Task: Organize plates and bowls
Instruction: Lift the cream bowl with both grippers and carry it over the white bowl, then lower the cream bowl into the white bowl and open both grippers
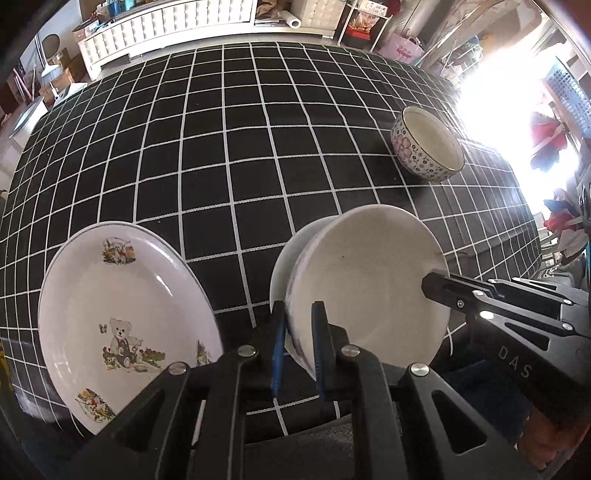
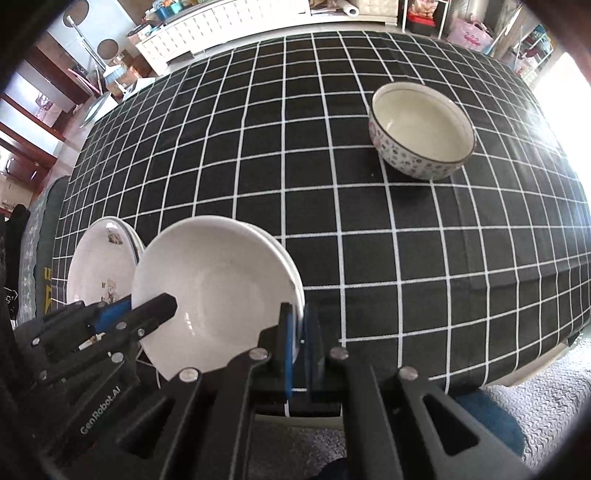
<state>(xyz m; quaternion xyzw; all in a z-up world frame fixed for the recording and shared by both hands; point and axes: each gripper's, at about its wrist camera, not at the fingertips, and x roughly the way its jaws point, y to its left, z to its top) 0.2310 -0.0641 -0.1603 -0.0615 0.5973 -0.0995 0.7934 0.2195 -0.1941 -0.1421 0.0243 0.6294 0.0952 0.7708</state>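
Black cloth with a white grid covered the counter (image 1: 229,155), and behind it we saw a white tufted cabinet (image 1: 166,22) and cluttered shelving along the far wall. Strong daylight washed out the right side of both views.

We held a white bowl (image 1: 369,280) above the near edge of the counter, tilted so that its inside faced the cameras. The left hand-held gripper (image 1: 298,347) was clenched on the bowl's rim, with one blue pad (image 1: 277,354) on the outside wall and the other on the inside. The right hand-held gripper (image 2: 300,350) was likewise clenched on the opposite part of the same rim, its blue pads sandwiching the edge. In the left wrist view the right unit's black finger lay against the bowl's right rim; in the right wrist view the left unit's black finger lay against the bowl's left rim. In the right wrist view a second white rim showed just behind the bowl; we could not tell whether it was a separate dish.

A white plate (image 1: 125,317) printed with a teddy bear and small flower motifs lay just to the left of the held bowl, near the counter's front edge. Whether bowl and plate touched we could not tell.

A patterned bowl (image 2: 423,129) with a floral and dotted outside and a plain cream inside stood upright on the cloth, well apart from the other pieces, toward the far right of the counter.
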